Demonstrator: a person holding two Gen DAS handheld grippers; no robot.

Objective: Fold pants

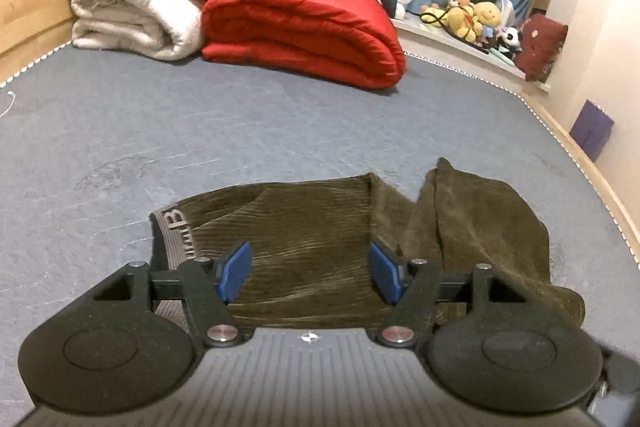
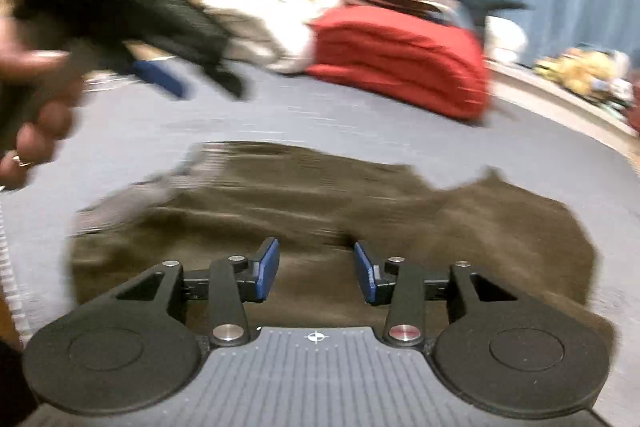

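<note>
Olive-brown pants (image 1: 320, 247) lie folded, long axis left-right, waistband left, below both open, empty grippers.

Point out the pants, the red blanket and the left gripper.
pants (image 1: 312, 239), left wrist view, on the ribbed middle of the cloth.
red blanket (image 1: 300, 27), left wrist view, on its top fold.
left gripper (image 1: 311, 271), left wrist view, midway between the fingertips.

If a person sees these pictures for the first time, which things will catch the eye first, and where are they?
The olive-brown pants lie folded on the grey mattress, just beyond the open left gripper. Behind them, at the far end of the bed, a bright red folded quilt stands out beside a cream blanket. Stuffed toys sit on the ledge at the far right.
</note>
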